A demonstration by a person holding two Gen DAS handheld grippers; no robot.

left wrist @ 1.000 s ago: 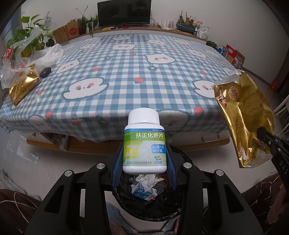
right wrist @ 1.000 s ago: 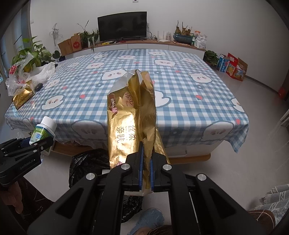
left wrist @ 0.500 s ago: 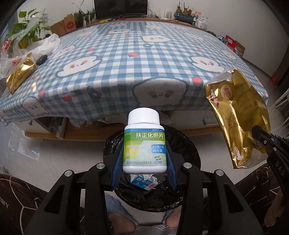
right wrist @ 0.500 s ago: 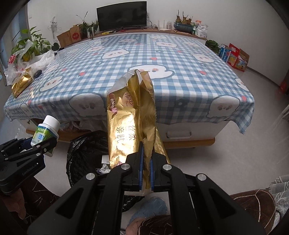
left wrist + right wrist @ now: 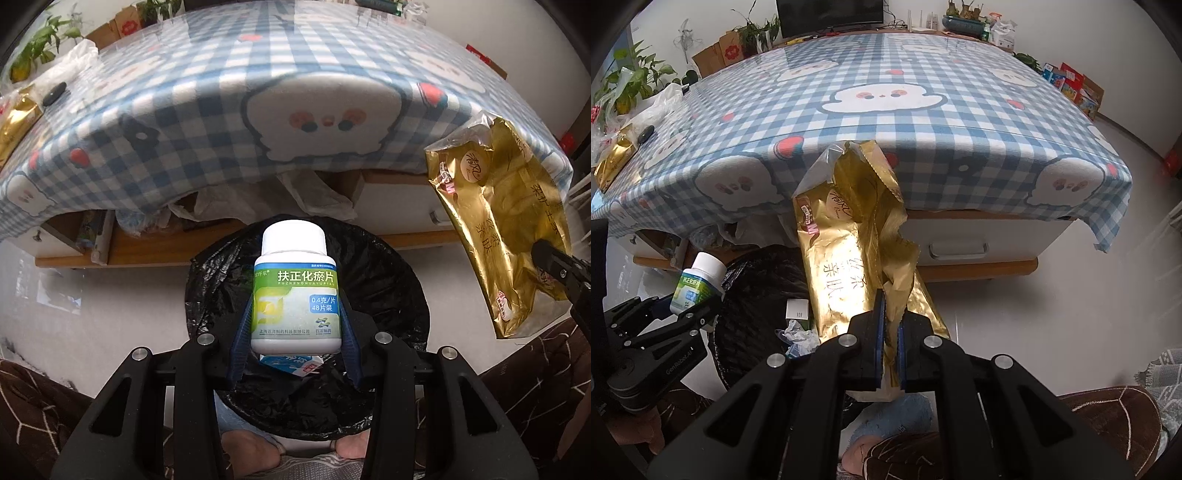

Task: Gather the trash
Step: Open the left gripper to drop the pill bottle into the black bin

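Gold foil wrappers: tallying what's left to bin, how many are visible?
2: one gold foil wrapper clamped in the right gripper, another on the table's far-left edge. More may be hidden.

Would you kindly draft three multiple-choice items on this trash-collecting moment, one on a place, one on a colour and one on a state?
1. Where is the pill bottle that the left gripper holds?
A. Lying on the checked tablecloth
B. Over the mouth of the black-lined trash bin
C. On the floor beside the bin

2. What colour is the bottle's cap?
A. White
B. Red
C. Black

3. How does the right gripper stand?
A. Wide open and empty
B. Open around the bottle
C. Shut on the gold wrapper

Answers: 1 B, as the left wrist view shows the bin's black liner directly behind and below the bottle. 2 A, as the cap shows plain white in both views. 3 C, as the blue pads pinch the wrapper's lower end.
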